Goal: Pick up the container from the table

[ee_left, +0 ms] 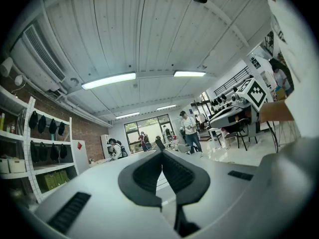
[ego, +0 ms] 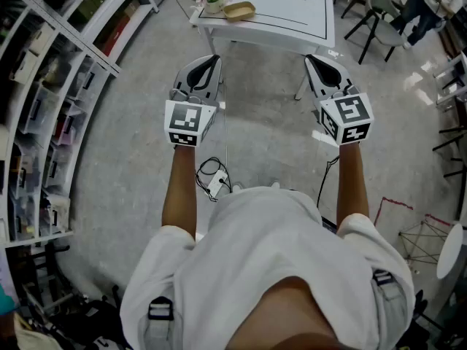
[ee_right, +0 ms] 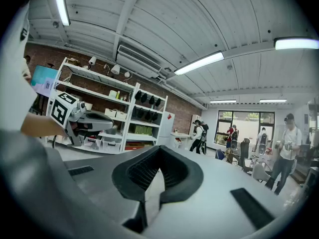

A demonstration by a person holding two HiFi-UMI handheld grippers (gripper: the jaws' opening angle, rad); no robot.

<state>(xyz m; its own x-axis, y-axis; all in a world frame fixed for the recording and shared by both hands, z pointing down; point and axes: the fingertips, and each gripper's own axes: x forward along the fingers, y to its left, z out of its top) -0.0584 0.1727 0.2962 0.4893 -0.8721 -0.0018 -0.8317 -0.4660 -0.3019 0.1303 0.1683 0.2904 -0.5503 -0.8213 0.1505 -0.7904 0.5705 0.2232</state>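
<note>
1. The only print at hand is the black-and-white square pattern on each marker cube, one on the left claw (ego: 211, 59) and one on the right claw (ego: 314, 59). A red diamond sign (ee_right: 170, 117) on a white cabinet is too small to read.
2. The container (ego: 239, 10), tan and shallow, lies on the white table (ego: 292, 13), at the table's end nearest the shelving (ego: 51, 86) and just beside a small flower pot (ego: 214, 0).
3. Left claw (ee_left: 161, 153): pads pressed together with nothing between them. It is held short of the table's near edge, well apart from the container.
4. Right claw (ee_right: 159, 148): also closed and empty, short of the table's near edge.
5. Only the head view shows the container and the tabletop.
6. The two gripper views look level across the room at ceiling lights (ee_left: 108, 80), shelving and standing people (ee_left: 189, 129). Each also catches the other claw out to its side.
</note>
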